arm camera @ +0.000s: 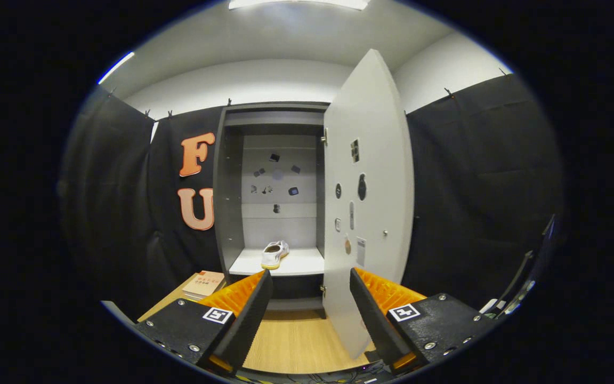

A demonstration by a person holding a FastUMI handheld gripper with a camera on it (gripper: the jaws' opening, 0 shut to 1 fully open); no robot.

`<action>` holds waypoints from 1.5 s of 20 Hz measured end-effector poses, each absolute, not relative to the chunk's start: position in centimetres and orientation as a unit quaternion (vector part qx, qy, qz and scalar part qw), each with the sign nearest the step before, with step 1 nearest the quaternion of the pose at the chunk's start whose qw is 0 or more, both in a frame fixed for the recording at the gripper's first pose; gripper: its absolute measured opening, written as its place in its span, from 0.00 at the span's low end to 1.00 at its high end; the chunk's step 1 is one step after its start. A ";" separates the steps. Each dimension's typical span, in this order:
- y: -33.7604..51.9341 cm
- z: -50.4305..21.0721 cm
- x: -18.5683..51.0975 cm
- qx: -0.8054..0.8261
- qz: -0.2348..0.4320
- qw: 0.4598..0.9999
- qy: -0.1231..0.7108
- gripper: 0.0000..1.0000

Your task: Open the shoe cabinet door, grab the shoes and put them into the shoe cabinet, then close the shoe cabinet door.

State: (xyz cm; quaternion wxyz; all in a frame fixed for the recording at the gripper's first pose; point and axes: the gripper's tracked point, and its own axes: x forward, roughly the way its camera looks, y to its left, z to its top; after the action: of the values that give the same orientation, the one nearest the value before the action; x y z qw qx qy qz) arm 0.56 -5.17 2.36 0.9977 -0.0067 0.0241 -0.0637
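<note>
White shoe (275,254) on cabinet (231,213) shelf, door (368,202) swung open; well beyond gripper (309,309), jaws wide, empty.

Lighting: your scene is evenly bright, lit by a ceiling panel (299,4) at top centre and a strip light (116,66) at upper left. Glare: the panel itself blows out white. Shadows: the cabinet interior (277,176) is dimmer toward its top. Distortion: you see strong fisheye bowing on the open door (371,176) at right of centre. Focus: sharp at centre, softer toward the rim.
</note>
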 end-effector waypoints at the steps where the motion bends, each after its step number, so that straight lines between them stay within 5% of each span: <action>1: -6.5 2.4 0.3 -0.006 -0.075 0.997 0.025 0.91; 10: -19.1 2.0 0.7 0.008 -0.169 0.985 0.031 0.92; 30: -15.5 1.9 4.2 0.007 -0.085 0.996 0.030 0.88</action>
State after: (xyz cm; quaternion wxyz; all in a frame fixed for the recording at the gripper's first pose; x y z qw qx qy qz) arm 4.18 -15.46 1.86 0.9959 0.0073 0.0297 -0.0852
